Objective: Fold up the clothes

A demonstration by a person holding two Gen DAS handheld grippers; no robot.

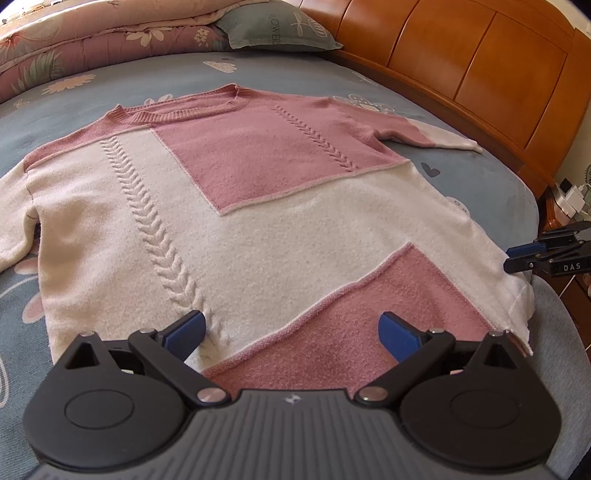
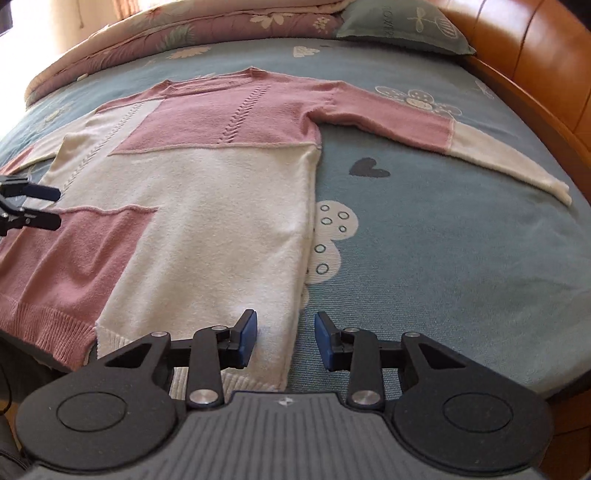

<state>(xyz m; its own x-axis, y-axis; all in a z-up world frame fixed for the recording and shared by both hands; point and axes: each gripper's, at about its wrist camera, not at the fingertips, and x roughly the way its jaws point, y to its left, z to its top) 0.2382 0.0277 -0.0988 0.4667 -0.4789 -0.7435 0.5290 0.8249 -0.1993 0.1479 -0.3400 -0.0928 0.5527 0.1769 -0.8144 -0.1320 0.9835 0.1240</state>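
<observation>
A home bedroom. A bed fills both views, covered by a blue-grey bedspread [image 2: 443, 240] printed with flowers and hearts. At the far end lie a folded pink floral quilt [image 1: 92, 40] and a grey-green pillow [image 1: 277, 26]. A curved orange wooden headboard [image 1: 480, 62] runs along the right side.

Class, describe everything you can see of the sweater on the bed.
The sweater is a soft-looking knit in pink and cream blocks with raised braid lines and a ribbed neck and hem. It lies flat, unfolded, on the blue flowered bedspread, neck toward the pillow, one pink-and-cream sleeve stretched sideways. The open left gripper and open right gripper sit at its hem; neither grips it.
</observation>
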